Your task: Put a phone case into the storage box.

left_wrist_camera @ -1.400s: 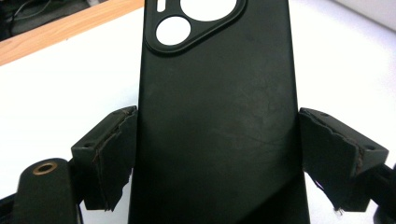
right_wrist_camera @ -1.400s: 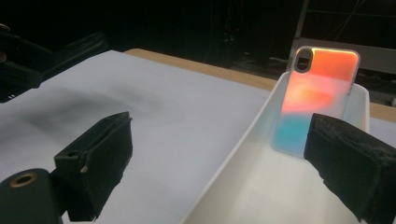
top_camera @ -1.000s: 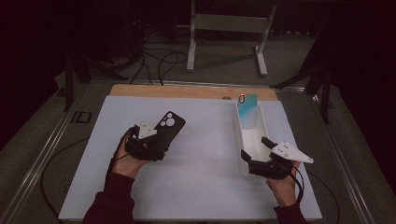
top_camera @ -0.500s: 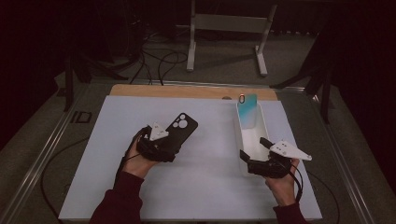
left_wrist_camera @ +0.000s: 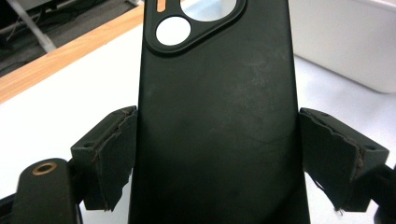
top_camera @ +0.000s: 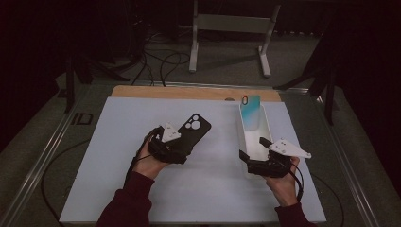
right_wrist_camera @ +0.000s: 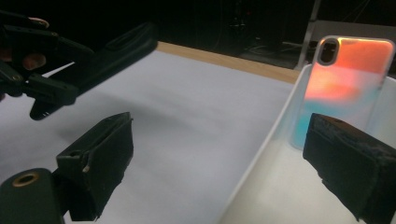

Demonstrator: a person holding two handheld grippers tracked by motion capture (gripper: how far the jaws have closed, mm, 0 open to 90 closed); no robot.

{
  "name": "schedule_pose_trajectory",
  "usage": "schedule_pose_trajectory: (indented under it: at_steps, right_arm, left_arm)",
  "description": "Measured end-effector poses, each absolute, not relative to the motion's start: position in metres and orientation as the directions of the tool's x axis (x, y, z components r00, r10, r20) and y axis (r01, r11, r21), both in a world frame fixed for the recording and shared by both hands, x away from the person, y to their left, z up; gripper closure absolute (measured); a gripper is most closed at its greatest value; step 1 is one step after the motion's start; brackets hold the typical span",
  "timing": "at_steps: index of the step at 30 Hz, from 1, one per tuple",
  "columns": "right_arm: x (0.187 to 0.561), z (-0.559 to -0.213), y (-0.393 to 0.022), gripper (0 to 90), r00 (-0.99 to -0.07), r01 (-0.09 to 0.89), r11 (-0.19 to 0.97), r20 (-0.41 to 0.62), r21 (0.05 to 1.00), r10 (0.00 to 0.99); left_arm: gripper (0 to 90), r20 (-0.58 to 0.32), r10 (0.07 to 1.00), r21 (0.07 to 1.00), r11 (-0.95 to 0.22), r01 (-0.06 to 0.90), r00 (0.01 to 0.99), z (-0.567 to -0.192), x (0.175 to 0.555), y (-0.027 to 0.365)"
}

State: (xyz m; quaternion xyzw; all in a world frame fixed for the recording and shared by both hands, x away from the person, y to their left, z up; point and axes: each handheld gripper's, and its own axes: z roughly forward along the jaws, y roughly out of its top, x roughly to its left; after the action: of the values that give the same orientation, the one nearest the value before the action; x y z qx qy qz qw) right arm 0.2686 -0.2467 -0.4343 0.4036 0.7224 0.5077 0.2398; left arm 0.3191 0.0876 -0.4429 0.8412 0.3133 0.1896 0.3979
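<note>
Above the white mat [top_camera: 118,142], the left gripper [top_camera: 177,144] clamps a black phone case [top_camera: 194,130] by its long edges. Near the white tray [top_camera: 242,137], holding a shimmering phone case [top_camera: 249,113], the right gripper [top_camera: 253,151] gapes wide, one jaw inside the tray.

Black phone case [left_wrist_camera: 217,121], iridescent teal-orange phone case [right_wrist_camera: 343,79], white bin [top_camera: 246,142], white mat [top_camera: 118,142]

Your left tool [top_camera: 182,142] sits in your left hand [top_camera: 150,163], pointing up and to the right, its jaws clamped on something wide. Your right tool [top_camera: 253,150] sits in your right hand [top_camera: 283,182] with jaws spread wide. Both forearms come in from below.
</note>
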Motion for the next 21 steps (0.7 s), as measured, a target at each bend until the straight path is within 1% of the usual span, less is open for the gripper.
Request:
schedule_pose_trajectory:
  at_steps: [8,14,21]
  right_arm:
    - [0.275,-0.429,-0.24,8.3,-0.578,0.339,0.149,0.081,0.929,0.812]
    - [0.282,-0.428,-0.237,8.3,-0.59,0.355,0.12,0.122,0.927,0.798]
    - [0.286,-0.424,-0.23,11.6,-0.607,0.366,0.108,0.149,0.924,0.781]
  left_arm:
    - [16.1,0.08,0.651,0.796,-0.497,0.345,0.755,-0.441,0.319,0.069]
    - [16.2,0.086,0.627,0.801,-0.506,0.321,0.774,-0.438,0.317,0.054]
    - [16.1,0.101,0.597,0.805,-0.519,0.287,0.796,-0.436,0.313,0.038]
